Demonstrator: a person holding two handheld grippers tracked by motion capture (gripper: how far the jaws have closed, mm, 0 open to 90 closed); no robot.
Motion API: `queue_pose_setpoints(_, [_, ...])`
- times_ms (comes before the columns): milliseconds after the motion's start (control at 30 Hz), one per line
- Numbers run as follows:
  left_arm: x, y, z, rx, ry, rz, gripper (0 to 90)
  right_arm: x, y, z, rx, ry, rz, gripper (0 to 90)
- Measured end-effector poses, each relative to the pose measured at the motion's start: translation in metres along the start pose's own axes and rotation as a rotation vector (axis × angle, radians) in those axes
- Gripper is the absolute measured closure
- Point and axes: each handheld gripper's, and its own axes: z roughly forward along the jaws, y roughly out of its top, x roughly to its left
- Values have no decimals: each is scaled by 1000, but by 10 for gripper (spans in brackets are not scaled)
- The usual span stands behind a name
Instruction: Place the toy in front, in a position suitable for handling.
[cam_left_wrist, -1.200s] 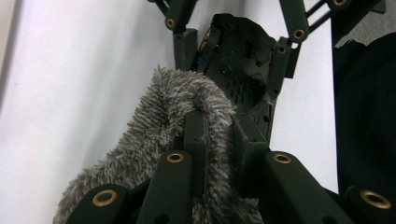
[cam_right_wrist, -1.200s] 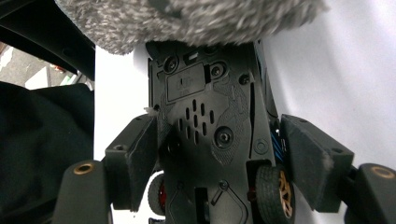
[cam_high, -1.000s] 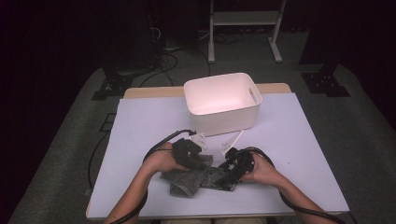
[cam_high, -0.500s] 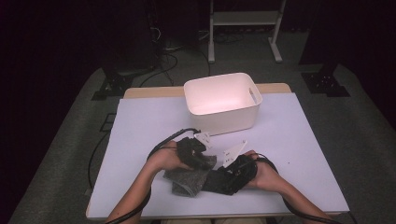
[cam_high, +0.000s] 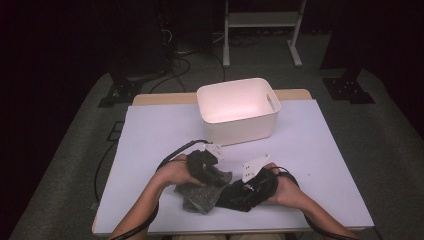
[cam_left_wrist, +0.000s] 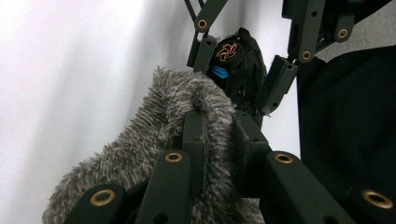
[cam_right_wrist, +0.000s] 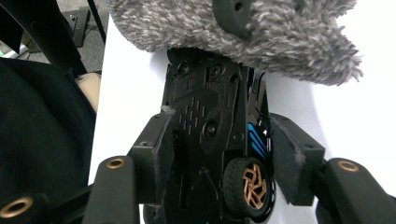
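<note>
My left gripper (cam_high: 214, 176) (cam_left_wrist: 219, 121) is shut on a fuzzy grey cloth (cam_high: 200, 197) (cam_left_wrist: 154, 121) near the table's front edge. The cloth (cam_right_wrist: 187, 23) lies against one end of a black toy car (cam_high: 231, 200) (cam_right_wrist: 205, 102) with gold wheels and blue trim. The car's underside faces the right gripper view. My right gripper (cam_high: 240, 192) (cam_right_wrist: 224, 144) has just been closing, and its pads now sit against the car's two sides. In the left gripper view the car (cam_left_wrist: 243, 51) sits between the right gripper's jaws just past the cloth.
A white plastic bin (cam_high: 235, 132) with handle slots stands behind the hands at the table's middle back. The white tabletop (cam_high: 150, 130) stretches bare to the left and right. Black cables trail from both grippers.
My right gripper has drawn slightly toward the near edge, with the car between its jaws. The left gripper and the cloth have kept still.
</note>
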Motion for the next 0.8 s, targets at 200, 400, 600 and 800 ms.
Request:
queue_pose_setpoints(200, [-3,-2,-2,-12,-10,0,784,0,-1,5,20,39,21,399])
queue_pose_setpoints(400, [-6,-4,-3,-17,-19,6,785,-3,-2,13,27,84,58,399])
queue_pose_setpoints(600, [-17,-5,-6,-6,-27,33,786,-3,-9,16,24,126,108,431])
queue_pose_setpoints(800, [-21,-6,-12,-12,-4,29,804,2,-9,14,44,138,95,555])
